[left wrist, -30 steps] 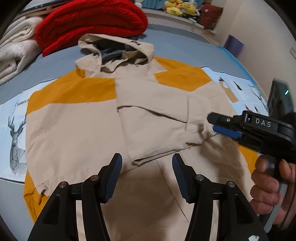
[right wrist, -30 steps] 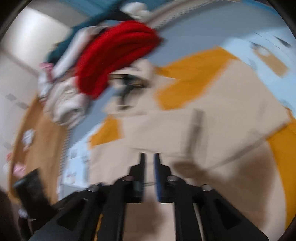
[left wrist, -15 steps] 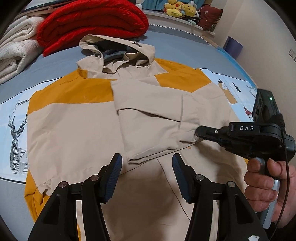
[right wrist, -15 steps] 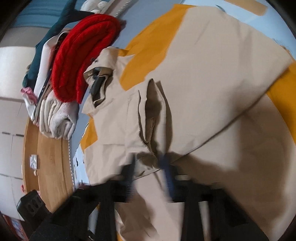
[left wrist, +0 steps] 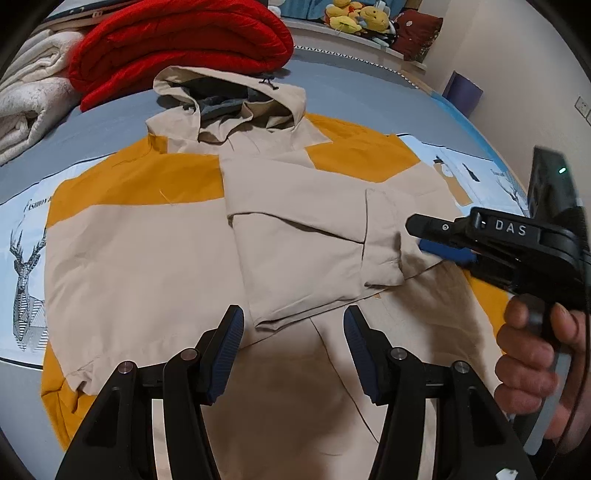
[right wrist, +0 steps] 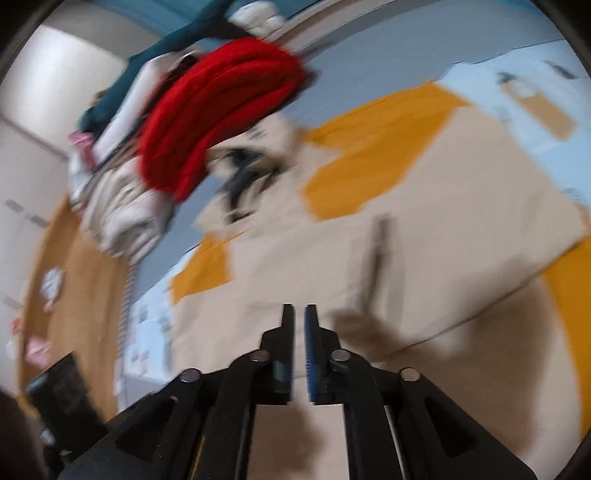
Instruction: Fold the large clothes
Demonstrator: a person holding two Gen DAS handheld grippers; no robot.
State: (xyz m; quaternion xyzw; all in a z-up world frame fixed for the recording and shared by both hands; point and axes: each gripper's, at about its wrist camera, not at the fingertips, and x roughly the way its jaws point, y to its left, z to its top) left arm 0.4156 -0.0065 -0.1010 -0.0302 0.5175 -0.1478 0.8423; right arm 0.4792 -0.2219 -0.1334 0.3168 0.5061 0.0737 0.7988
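A bed (left wrist: 369,99) with a grey-blue cover fills the room. At its far left lie a folded red blanket (left wrist: 177,40) and cream blankets (left wrist: 33,99). Yellow soft toys (left wrist: 354,18) sit along the far edge. A pale wall (left wrist: 517,55) with a socket (left wrist: 583,105) stands right. The wooden floor (right wrist: 70,295) lies beside the bed.

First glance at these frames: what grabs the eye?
The beige and mustard hooded jacket spread across the bed, one sleeve folded over its chest. Behind its hood lies a bright red folded blanket. At right, the right gripper hovers by the sleeve's cuff, gripping nothing.
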